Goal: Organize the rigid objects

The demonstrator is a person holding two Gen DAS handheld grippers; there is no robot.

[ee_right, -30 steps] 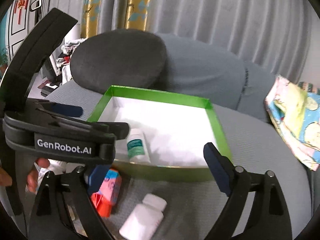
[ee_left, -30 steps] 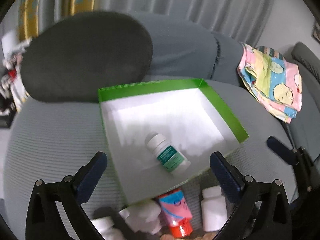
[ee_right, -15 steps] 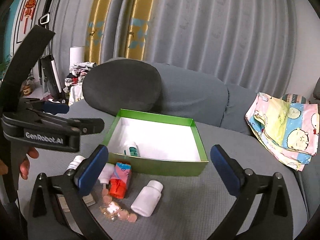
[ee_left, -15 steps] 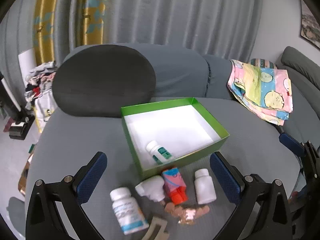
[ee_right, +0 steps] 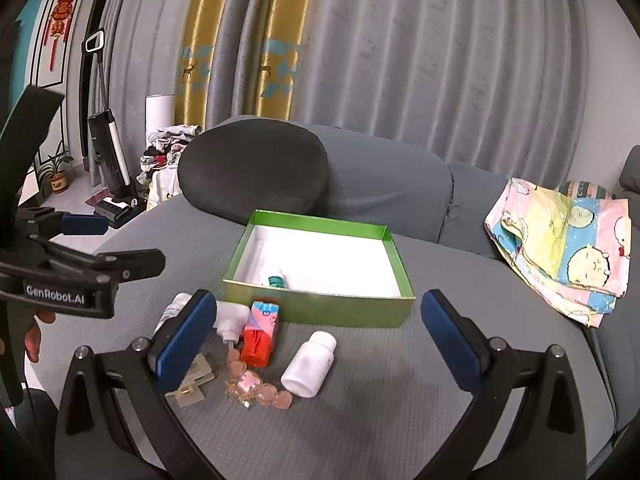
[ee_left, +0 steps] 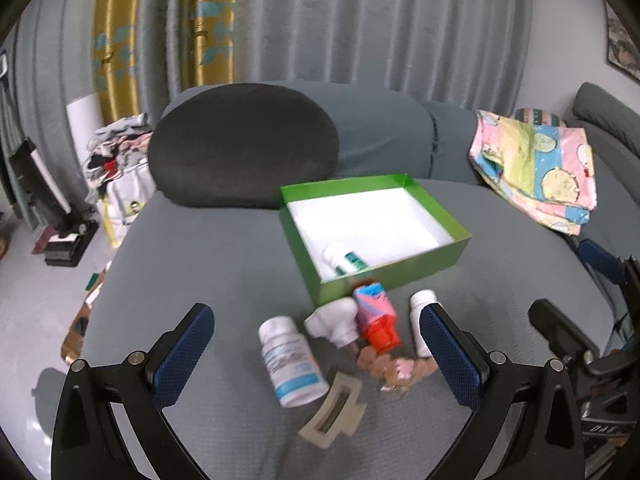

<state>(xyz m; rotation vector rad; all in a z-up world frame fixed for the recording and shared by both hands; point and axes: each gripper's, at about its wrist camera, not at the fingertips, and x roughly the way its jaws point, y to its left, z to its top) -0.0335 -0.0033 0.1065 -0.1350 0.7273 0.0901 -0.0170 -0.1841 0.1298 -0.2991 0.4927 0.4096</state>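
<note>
We see both the left gripper (ee_left: pixel 316 348) and right gripper (ee_right: pixel 318 336) hovering with jaws spread and empty over the ribbed grey sofa seat (ee_left: pixel 200 264), where beyond the jaws a glossy green cardboard box (ee_left: pixel 424 266) holds one small bottle (ee_left: pixel 344 258), and cylindrical white bottles (ee_right: pixel 310 364) lie between them.

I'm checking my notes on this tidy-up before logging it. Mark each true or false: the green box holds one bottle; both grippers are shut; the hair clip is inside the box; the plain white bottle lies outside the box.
1. The green box holds one green-labelled bottle. True.
2. Both grippers are shut. False: the left gripper and right gripper are open and empty.
3. The hair clip is inside the box. False: it lies on the grey cushion.
4. The plain white bottle lies outside the box. True.
</note>
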